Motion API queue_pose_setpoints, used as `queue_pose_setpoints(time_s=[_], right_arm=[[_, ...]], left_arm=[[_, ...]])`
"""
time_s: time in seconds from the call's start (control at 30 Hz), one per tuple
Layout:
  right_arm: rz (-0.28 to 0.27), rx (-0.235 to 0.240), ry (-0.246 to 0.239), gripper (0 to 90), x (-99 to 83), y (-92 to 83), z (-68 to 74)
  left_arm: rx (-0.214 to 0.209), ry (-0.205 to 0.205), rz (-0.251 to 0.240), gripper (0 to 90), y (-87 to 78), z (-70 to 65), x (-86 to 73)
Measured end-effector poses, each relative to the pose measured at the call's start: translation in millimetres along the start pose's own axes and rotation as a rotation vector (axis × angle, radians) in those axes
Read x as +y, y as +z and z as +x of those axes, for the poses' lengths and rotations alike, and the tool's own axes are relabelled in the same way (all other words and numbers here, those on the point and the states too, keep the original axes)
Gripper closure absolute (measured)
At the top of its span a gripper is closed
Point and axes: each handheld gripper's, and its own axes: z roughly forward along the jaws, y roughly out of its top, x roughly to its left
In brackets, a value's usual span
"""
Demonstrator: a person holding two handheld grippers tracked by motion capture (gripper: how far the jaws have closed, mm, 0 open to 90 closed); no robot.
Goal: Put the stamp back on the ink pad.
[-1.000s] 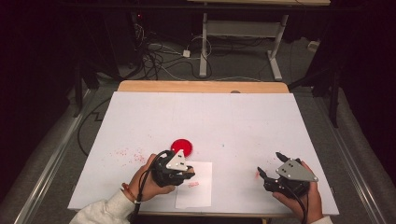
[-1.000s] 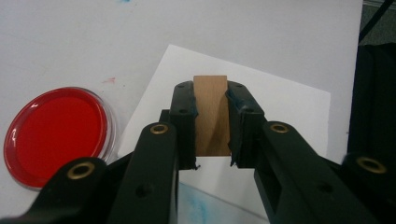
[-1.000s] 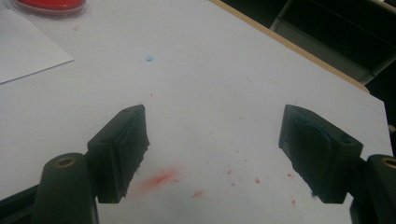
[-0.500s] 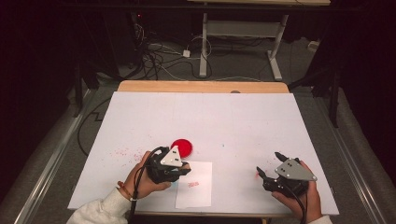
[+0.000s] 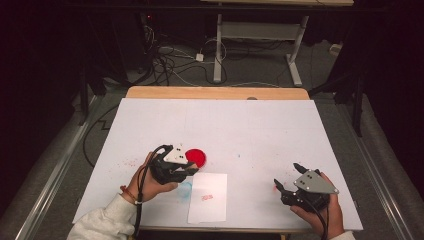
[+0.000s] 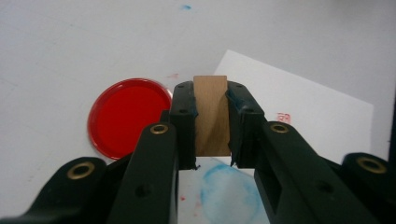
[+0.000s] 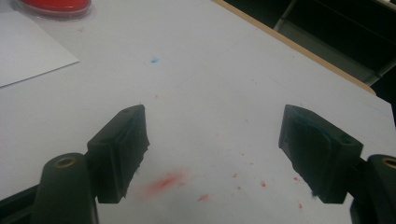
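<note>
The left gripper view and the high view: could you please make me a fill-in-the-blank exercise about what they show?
1. The left gripper is shut on a small ____ block.
2. The round ink pad beside it is ____ in colour.
3. The right gripper has its fingers ____, with nothing between them.
4. The sheet of paper carries one small red ____.

Missing words: wooden; red; open; stamp mark
</note>
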Motion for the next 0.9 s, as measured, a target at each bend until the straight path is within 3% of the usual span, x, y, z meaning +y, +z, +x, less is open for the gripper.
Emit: queue_pose_setpoints(time_s=[0.17, 0.27, 0.53, 0.9], right_arm=[[0.013, -0.003, -0.004, 24.0, -3.2, -2.5, 1.0], [0.009, -0.009, -0.005, 24.1, -2.4, -3.3, 1.0], [0.027, -0.006, -0.015, 24.1, -4.3, -1.4, 2.2], [0.035, -0.004, -0.020, 24.2, -5.4, -0.3, 1.6]], left_arm=[[-0.006, -0.027, -0.007, 73.3, 3.7, 14.5, 5.9], [0.016, -0.015, 0.024, 73.4, 11.2, 18.9, 9.4], [0.029, -0.060, 0.061, 73.3, 31.9, 37.8, 10.5], [-0.012, -0.120, 0.095, 73.2, 46.1, 54.7, 3.1]])
